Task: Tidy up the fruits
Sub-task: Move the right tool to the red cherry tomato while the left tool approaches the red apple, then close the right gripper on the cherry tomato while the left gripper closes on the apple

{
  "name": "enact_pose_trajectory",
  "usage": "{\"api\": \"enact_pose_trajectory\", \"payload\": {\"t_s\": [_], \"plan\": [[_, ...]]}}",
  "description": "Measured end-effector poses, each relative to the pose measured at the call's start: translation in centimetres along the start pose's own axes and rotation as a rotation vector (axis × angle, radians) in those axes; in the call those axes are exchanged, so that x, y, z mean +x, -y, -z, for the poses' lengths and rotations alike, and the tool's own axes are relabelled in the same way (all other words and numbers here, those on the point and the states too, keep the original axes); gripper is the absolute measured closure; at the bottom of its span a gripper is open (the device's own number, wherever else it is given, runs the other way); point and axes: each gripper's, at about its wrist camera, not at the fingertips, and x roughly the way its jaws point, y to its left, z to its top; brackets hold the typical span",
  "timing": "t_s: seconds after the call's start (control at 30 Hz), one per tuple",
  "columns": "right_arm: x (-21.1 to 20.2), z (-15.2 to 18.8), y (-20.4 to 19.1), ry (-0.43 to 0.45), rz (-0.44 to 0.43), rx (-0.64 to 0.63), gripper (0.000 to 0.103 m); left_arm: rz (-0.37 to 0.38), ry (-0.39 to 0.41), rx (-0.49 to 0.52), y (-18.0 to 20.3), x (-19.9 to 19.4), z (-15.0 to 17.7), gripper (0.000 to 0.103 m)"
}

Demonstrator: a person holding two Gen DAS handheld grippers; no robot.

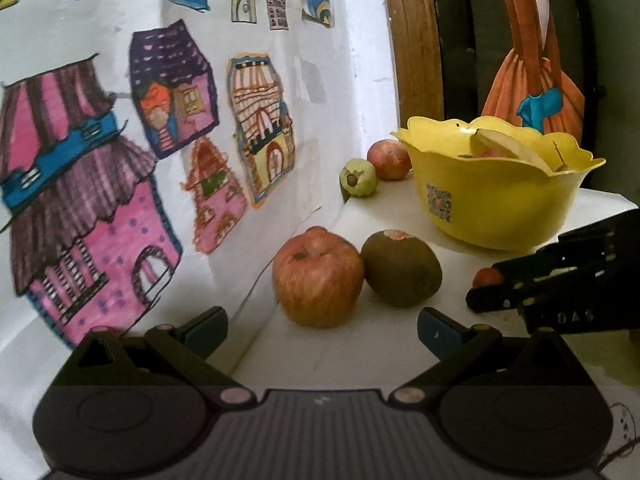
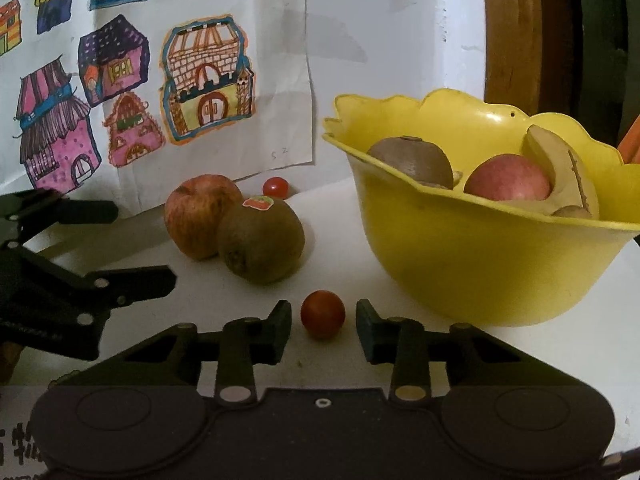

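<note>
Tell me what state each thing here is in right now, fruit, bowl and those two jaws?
Left gripper: jaws open, empty, facing the apple.
Right gripper: jaws open around the cherry tomato, not touching it.
Cherry tomato: on the table.
Apple: on the table, against the kiwi.
Kiwi: on the table, stickered.
Yellow bowl: upright, partly filled with fruit.

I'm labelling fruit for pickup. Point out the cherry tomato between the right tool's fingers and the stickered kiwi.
cherry tomato (image 2: 322, 314), right wrist view, middle of its red skin.
stickered kiwi (image 2: 262, 240), right wrist view, centre of its brown side.
</note>
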Motion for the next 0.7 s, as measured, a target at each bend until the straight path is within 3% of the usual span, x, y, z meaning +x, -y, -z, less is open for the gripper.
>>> {"api": "enact_pose_trajectory", "payload": {"t_s": [0.1,0.33,0.4,0.7], "plan": [[0.0,0.0,0.0,0.002,-0.002,-0.004,0.078,-0.004,0.006,0.004,0.4,0.5,-0.3,0.0],[-0.2,0.1,0.1,0.0,-0.012,-0.004,0.078,-0.063,0.012,-0.029,0.9,1.7,-0.5,0.006],[-0.2,0.1,0.1,0.0,-0.014,-0.007,0.078,-0.075,0.01,-0.049,0.8,2.1,-0.7,0.012],[-0.3,0.0,0.1,-0.002,-0.026,-0.015,0.077,-0.088,0.024,-0.092,0.5,3.1,-1.3,0.012]]}}
